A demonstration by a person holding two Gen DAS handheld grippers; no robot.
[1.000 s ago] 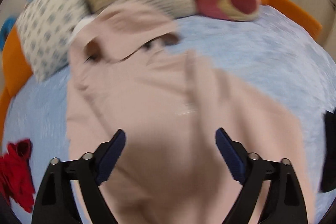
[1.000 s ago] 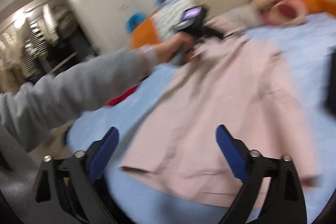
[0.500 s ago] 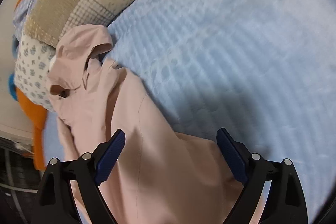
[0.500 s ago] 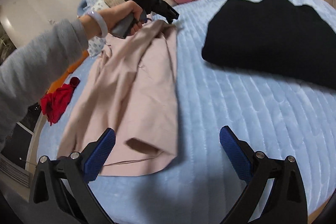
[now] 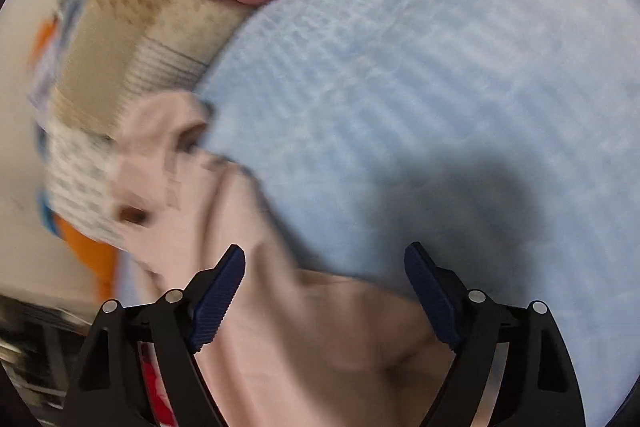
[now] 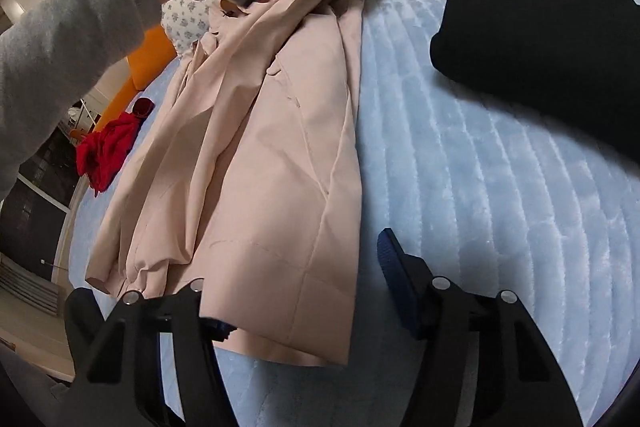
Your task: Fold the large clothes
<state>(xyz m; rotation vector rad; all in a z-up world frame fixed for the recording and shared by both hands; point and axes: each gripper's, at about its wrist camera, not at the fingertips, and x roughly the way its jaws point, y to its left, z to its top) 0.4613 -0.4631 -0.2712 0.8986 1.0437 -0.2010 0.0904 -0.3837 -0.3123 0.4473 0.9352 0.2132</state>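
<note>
My right gripper (image 6: 308,291) was spread wide, its left finger tucked under the hem of the pink coat (image 6: 272,155) and its right finger over the blue quilt (image 6: 480,187). The coat lay lengthwise away from me, hem nearest, collar far, toward the pillows (image 5: 132,39). My left gripper (image 5: 324,291) also stood apart above the upper coat (that view was blurred). Half a second before, the right gripper had hung short of the hem; now it straddled the edge. A black garment (image 6: 540,39) lay well to the right.
</note>
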